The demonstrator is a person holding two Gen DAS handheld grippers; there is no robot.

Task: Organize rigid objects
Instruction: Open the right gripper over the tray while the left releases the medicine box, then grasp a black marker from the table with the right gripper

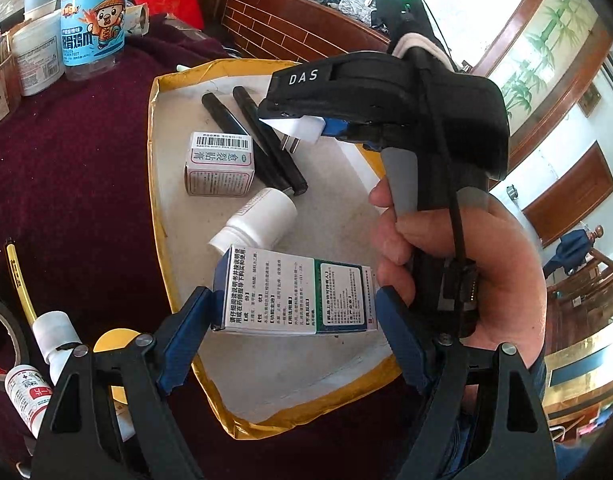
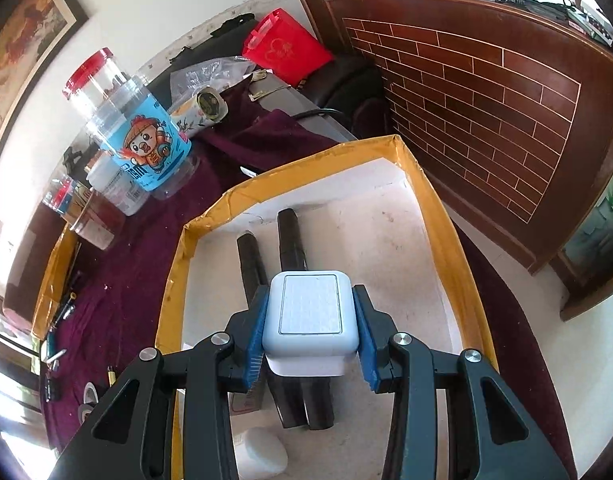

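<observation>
My left gripper [image 1: 294,312] is shut on a blue-and-white medicine box [image 1: 294,294], held just above the near part of a white tray with a yellow rim [image 1: 156,184]. My right gripper [image 2: 309,328] is shut on a white plug adapter [image 2: 309,316], held over two black tubes [image 2: 288,240] in the tray; it also shows in the left wrist view [image 1: 302,126], prongs pointing down. In the tray lie the black tubes [image 1: 258,140], a small white barcoded box [image 1: 220,164] and a white bottle [image 1: 262,218] on its side.
The tray rests on a maroon cloth [image 1: 66,184]. Clear plastic jars [image 1: 92,28] and tubs stand at the back left. White bottles [image 1: 56,334], a tape roll [image 1: 2,340] and a yellow pen [image 1: 18,276] lie left of the tray. A brick-pattern wooden counter [image 2: 466,100] stands behind.
</observation>
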